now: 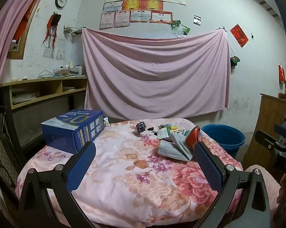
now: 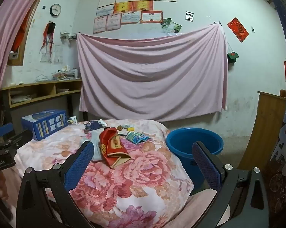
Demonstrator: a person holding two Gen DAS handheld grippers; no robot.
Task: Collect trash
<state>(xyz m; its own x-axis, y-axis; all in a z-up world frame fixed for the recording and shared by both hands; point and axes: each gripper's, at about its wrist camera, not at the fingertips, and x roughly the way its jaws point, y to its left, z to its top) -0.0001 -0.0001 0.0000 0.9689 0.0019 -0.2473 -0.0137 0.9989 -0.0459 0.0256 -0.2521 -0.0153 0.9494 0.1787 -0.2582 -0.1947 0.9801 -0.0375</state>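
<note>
lying beyond the wide jaws, red packet [image 2: 112, 146]

red packet [image 2: 112, 148], floral quilt [image 2: 143, 171], blue bucket [image 2: 182, 150]

Near quilt [image 1: 123, 171] bare, open for approach; blue box [image 1: 74, 131] blocks left; bucket [image 2: 194, 144] stands right.

A pink sheet [image 1: 156, 76] hangs draped across the back wall, with rows of certificates [image 1: 137, 7] pinned above it. A round clock [image 1: 61, 0] sits higher up on the left wall — below it, a wooden shelf [image 1: 46, 89] holds stacked papers. A wooden cabinet [image 2: 266, 129] stands at the right.
</note>
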